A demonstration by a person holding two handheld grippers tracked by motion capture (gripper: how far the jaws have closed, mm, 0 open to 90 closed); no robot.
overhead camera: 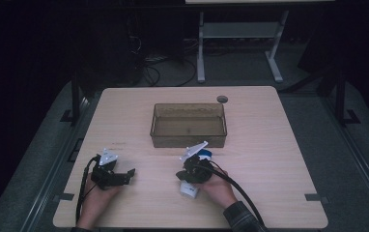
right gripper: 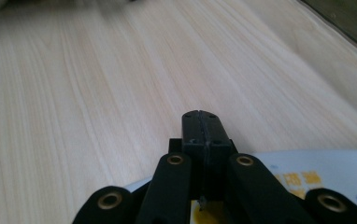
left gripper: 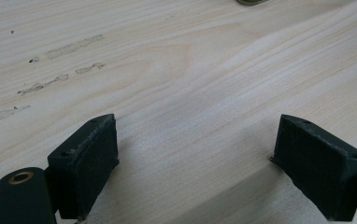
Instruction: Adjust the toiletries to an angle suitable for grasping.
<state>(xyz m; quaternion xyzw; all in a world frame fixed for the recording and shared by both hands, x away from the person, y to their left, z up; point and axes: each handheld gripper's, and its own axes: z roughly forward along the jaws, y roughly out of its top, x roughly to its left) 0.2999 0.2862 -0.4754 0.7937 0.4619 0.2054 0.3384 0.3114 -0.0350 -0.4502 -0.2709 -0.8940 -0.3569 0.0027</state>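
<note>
Nearest the person, at the front of the table [overhead camera: 269,193], both hands rest with a tool each. Left tool [overhead camera: 124,175] sits well left, jaws spread wide with nothing between them; in the left gripper view, bare wood lies between the two pads [left gripper: 88,158]. Right tool [overhead camera: 181,175] is clenched, jaws pressed flat together with nothing visibly gripped between them. Directly under and just beside the right tool lies a white packet [overhead camera: 190,189] with a blue end; in the right gripper view its printed white face [right gripper: 317,175] shows below the jaws, orange and blue marks on it. Whether the tool touches the packet cannot be told. Packet's long axis runs roughly from the person toward the far side, slightly tilted. Right hand is clearly nearer it than the left.

Farther off, just beyond the packet's blue end, stands a clear brown bin [overhead camera: 188,126], open-topped and looking empty, long side across the table. Likely move: packet goes forward into it.
</note>
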